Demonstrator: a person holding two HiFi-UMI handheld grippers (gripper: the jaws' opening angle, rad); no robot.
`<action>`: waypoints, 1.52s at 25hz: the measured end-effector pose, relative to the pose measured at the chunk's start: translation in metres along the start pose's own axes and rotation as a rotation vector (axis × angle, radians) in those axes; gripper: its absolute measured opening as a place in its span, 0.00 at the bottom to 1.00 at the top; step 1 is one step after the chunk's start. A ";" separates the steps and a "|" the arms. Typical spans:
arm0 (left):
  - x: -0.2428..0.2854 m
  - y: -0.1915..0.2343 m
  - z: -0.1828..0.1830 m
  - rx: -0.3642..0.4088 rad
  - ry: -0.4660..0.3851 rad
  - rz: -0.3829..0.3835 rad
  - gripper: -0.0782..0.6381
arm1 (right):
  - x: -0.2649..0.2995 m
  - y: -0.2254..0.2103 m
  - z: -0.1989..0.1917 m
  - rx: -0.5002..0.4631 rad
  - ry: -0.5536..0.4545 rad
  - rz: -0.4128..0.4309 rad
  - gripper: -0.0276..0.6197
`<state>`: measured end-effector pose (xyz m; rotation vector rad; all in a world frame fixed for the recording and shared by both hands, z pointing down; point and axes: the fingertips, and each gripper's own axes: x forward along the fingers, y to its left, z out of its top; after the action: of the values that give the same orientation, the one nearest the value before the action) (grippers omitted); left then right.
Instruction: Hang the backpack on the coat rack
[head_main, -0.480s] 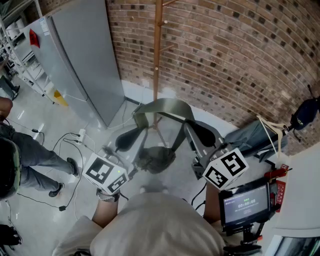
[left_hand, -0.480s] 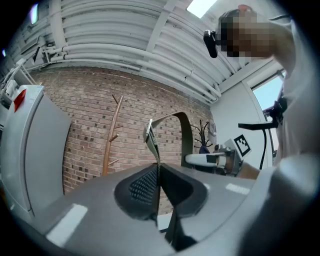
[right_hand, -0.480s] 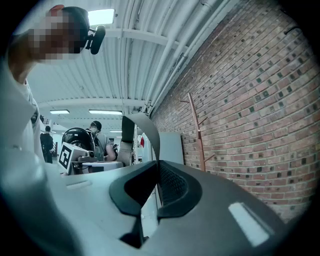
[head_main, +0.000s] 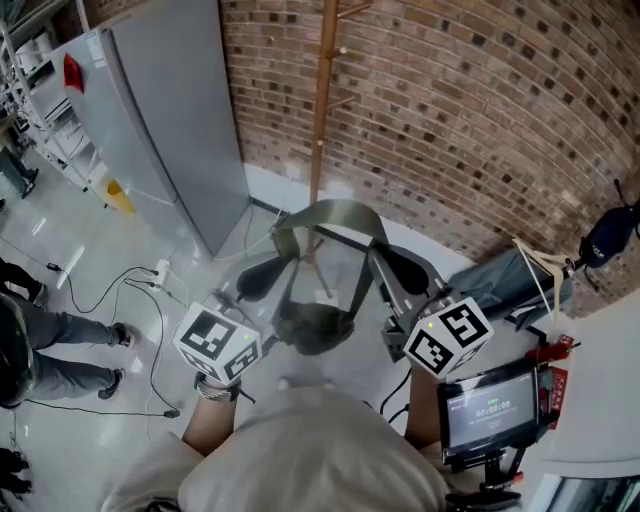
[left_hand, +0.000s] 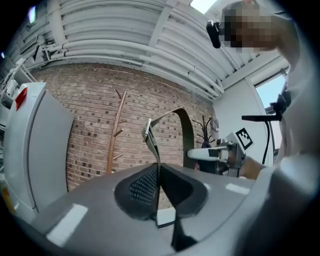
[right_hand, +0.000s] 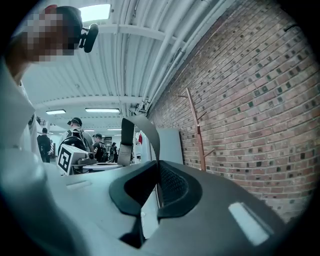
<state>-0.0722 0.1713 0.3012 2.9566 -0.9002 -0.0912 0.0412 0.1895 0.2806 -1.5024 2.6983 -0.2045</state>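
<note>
Left claw (head_main: 258, 279) and right claw (head_main: 398, 268) each pinch the strap (head_main: 330, 212); coat rack (head_main: 322, 110) ahead, grey cabinet (head_main: 170, 130) beyond left claw; backpack (head_main: 315, 322) hangs lengthwise down between them

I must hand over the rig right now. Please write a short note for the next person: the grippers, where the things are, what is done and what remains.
Left gripper: shut on the strap, pointing level.
Right gripper: shut on the other side of the same strap, pointing level.
Backpack: hangs in the air below the strap, between the two grippers.
Coat rack: stands ahead at the brick wall, apart from the strap.
Done: backpack lifted by its strap.
Left: bring the strap loop over a peg of the coat rack, then open both grippers.
</note>
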 end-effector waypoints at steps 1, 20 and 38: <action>0.001 0.000 -0.003 0.002 0.007 -0.005 0.13 | 0.000 -0.001 -0.003 0.004 0.008 -0.007 0.05; -0.015 0.023 -0.010 -0.025 0.023 -0.116 0.13 | 0.024 0.015 -0.012 0.040 -0.018 -0.080 0.05; -0.024 0.073 -0.037 0.016 0.094 -0.036 0.13 | 0.069 0.021 -0.040 0.102 0.020 -0.034 0.05</action>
<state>-0.1304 0.1253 0.3435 2.9634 -0.8405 0.0533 -0.0168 0.1459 0.3192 -1.5253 2.6344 -0.3548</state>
